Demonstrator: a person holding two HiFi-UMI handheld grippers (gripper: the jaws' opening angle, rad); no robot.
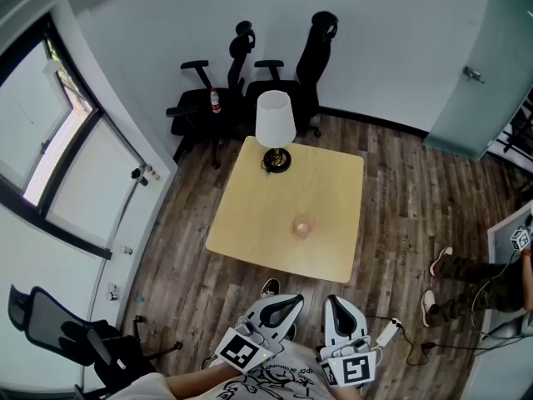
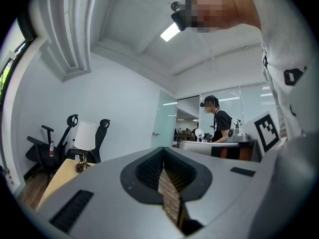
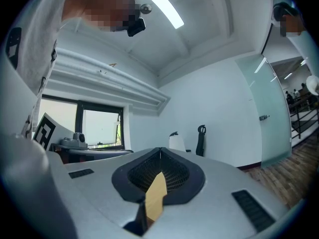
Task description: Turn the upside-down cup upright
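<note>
While the left gripper point(image 1: 287, 304) and the right gripper point(image 1: 336, 304) are pressed together and empty, the cup point(image 1: 303, 226), on the table point(image 1: 250, 215) toward its near side, should be approached with jaws opened beforehand.

An office room: 3 black swivel chairs point(image 1: 250, 82), glass partition door point(image 1: 491, 65), wood-look floor point(image 1: 408, 198), strip ceiling lights point(image 2: 170, 31).
</note>
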